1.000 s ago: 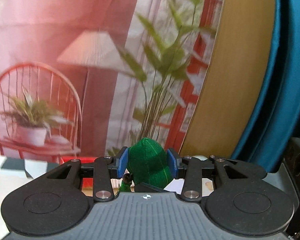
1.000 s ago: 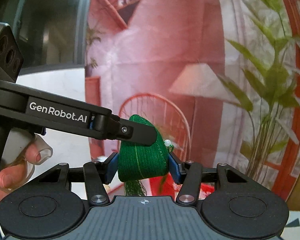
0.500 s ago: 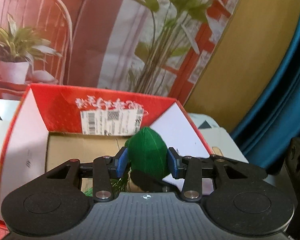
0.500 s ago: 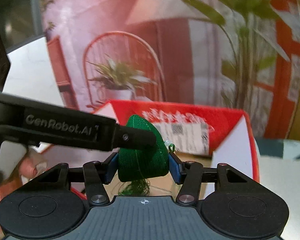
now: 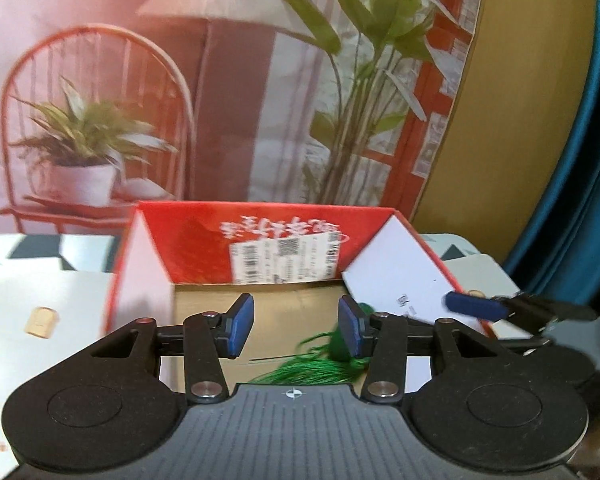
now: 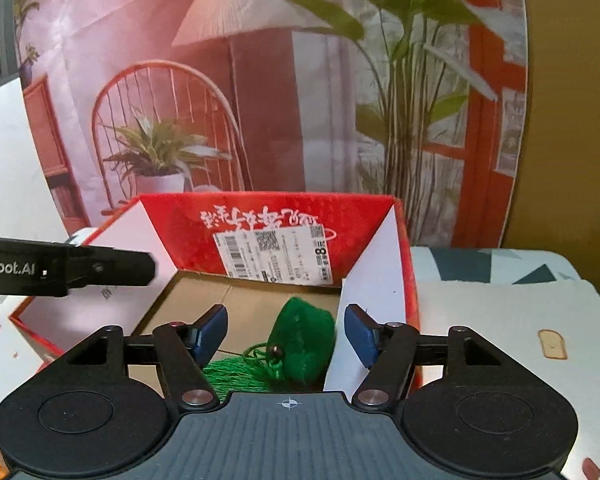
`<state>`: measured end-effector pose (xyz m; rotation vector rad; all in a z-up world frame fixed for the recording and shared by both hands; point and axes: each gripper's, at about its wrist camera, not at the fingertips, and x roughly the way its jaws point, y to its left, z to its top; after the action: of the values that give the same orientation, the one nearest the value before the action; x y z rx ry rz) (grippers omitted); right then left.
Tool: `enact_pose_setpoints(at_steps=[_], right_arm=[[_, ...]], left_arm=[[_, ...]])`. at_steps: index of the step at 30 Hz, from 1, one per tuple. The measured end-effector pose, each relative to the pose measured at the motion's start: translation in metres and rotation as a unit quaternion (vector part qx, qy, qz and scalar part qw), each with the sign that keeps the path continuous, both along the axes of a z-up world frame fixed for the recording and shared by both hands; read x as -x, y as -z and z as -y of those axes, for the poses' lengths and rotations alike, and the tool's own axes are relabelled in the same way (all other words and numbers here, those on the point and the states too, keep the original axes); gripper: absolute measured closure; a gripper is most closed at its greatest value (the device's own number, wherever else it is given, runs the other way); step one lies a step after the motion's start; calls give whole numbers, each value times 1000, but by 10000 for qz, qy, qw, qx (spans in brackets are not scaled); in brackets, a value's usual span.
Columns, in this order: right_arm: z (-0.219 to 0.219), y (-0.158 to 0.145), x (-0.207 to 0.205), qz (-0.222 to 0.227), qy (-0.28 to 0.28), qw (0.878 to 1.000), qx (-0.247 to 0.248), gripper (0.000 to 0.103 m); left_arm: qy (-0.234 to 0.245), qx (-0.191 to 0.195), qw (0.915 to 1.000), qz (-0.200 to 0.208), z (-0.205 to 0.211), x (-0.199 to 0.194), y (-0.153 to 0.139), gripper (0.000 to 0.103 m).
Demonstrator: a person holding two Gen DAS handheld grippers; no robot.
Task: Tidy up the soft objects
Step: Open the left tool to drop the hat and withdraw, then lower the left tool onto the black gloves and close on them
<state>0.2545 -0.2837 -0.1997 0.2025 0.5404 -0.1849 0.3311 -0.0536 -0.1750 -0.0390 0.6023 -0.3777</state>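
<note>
A printed backdrop (image 6: 260, 80) with a lamp, a wire chair, potted plants and red window frames is seen across the back of both views. In front of it, an open red cardboard box (image 6: 268, 220) with white inner flaps and a brown floor is set on a pale table surface (image 6: 500, 308); a shipping label (image 6: 276, 256) with barcodes is stuck upside down on the box's far inner wall.

The left gripper (image 5: 296, 326) is held over the near edge of the box, its blue-padded jaws spread wide with nothing between them. The right gripper (image 6: 286, 334) is likewise held released, jaws wide apart and gripping nothing. In the right wrist view, one black finger of the left gripper is seen reaching in from the left, over the box's left flap.

The green stuffed pouch (image 6: 304, 344) is found lying on the box floor, toward the right flap, between but not touched by the right gripper's fingers. Its green tassel (image 6: 236, 376) is spread across the floor to its left, with a small dark bead (image 6: 275, 349) at the knot.
</note>
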Motion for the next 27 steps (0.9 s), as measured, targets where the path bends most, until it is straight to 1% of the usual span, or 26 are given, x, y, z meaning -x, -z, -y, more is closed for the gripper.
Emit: enact_pose_setpoints(at_steps=[5, 11, 15, 22, 27], right_arm=[[-10, -14, 21, 198, -110, 9997, 121, 39], [-34, -29, 48, 456, -310, 9972, 499, 39], [-46, -38, 66, 604, -451, 9958, 525, 37], [-68, -37, 100, 707, -652, 9933, 648, 36], [-80, -27, 127, 719, -613, 9940, 546, 35]], left_arm=[[-165, -242, 9993, 240, -19, 31, -7, 54], [-387, -297, 9984, 296, -41, 67, -8, 54], [-487, -378, 9974, 369, -51, 89, -6, 54], [-480, -392, 9974, 375, -57, 125, 1, 54], [-453, -449, 9973, 351, -56, 149, 10, 54]])
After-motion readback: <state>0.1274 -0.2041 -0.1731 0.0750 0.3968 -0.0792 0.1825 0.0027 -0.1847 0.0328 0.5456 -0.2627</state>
